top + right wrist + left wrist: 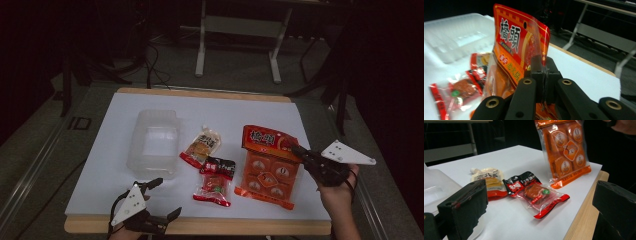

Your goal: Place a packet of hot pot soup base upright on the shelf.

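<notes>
"橋頭" on the orange snack pack (516, 47) (large characters)

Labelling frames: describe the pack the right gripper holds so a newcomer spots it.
On the white table, right of the clear tub, lie three snack packs. The orange pack is the rightmost and largest, pinched by the right gripper, with big characters on its red header.

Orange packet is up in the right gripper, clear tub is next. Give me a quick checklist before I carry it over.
1. Right gripper shut on orange packet: ok.
2. Packet's lower end off the table: cannot tell.
3. Clear tub free of other items: ok.
4. Path over the pale pouch and red-black packet: not ok, both lie between.
5. Left gripper open, away from tub: ok.
</notes>
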A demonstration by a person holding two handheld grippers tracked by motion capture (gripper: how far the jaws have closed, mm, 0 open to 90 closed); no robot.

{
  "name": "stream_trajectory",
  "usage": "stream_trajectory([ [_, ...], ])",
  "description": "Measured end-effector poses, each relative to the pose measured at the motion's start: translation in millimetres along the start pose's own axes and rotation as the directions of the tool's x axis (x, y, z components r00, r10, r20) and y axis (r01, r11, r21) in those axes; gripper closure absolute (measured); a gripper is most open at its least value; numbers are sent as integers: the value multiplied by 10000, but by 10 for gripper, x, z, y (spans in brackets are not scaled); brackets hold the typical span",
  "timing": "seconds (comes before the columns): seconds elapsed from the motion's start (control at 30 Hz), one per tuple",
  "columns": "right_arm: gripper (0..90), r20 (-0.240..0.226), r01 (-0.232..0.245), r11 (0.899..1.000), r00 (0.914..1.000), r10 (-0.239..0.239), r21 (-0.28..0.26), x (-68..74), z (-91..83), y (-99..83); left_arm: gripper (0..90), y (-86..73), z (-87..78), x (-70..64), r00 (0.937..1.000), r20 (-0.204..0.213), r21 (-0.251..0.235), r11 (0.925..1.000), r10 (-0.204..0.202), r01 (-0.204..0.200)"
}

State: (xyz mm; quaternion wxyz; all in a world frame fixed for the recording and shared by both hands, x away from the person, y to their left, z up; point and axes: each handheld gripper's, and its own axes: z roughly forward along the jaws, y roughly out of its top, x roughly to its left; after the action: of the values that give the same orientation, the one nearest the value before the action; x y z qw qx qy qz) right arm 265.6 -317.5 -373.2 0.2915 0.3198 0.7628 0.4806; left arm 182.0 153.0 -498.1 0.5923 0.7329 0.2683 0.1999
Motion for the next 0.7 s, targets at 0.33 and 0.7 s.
stream_trajectory([
  [0.33,893,-1058,440,9951,9930,-534,-890,259,-206,205,4,6,8,-26,9999,152,21,10000,-31,31],
  [0.7,893,-916,830,9855,9910,-972,-1477,340,-377,469,4,113,42,-38,9989,455,-17,9999,-106,107],
])
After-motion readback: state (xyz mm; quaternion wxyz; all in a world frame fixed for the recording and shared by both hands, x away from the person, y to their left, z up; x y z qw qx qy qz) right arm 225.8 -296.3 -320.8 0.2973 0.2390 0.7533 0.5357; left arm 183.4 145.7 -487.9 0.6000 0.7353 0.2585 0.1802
